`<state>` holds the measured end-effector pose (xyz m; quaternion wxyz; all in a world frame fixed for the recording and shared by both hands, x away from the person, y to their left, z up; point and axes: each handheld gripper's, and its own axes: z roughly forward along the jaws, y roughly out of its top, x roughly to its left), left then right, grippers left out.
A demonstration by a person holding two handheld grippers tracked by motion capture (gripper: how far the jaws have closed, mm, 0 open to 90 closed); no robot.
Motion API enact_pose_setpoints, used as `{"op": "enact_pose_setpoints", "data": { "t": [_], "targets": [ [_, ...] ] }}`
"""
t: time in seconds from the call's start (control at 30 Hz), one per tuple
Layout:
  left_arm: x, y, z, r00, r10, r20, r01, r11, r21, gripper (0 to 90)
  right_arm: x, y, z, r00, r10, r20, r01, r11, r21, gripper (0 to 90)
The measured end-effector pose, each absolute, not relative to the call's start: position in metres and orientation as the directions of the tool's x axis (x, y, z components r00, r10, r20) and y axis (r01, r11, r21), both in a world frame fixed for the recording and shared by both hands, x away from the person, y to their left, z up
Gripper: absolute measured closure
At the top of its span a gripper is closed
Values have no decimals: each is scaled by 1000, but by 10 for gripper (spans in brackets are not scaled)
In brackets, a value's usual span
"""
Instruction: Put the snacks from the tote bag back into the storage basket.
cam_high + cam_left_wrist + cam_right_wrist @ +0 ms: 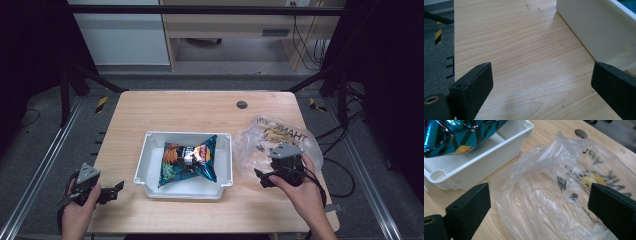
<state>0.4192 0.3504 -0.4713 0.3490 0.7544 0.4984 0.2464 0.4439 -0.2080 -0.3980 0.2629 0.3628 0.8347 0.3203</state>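
Blue, shiny chip bag (189,162), white bin (144,169), clear yellow-printed plastic bag (272,137).

A light wooden table (200,107) stands on grey carpet (45,145); a pale wooden desk (240,25) and cables (312,47) fill the upper frame.

Your clear plastic bag (272,142) lies crumpled and flattened on the counter (190,107), just right of the white bin (150,165). It carries yellow and black print. Its wrinkled near edge (529,202) sits between your right hand-held gripper's (536,205) open jaws.
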Motion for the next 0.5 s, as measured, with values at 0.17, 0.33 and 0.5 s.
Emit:
{"op": "enact_pose_setpoints", "data": {
  "t": [0.17,0.33,0.5],
  "targets": [
    [419,350,-471,382,924,23,581,-260,771,37,444,-217,-406,-580,790,-196,453,514,728,50],
    [419,350,-472,381,924,22,582,-259,771,37,443,-223,-415,-566,803,-188,470,501,726,50],
    [419,350,-472,382,924,22,583,-259,770,37,441,-225,-426,-562,807,-181,486,500,717,50]
  ]
}}
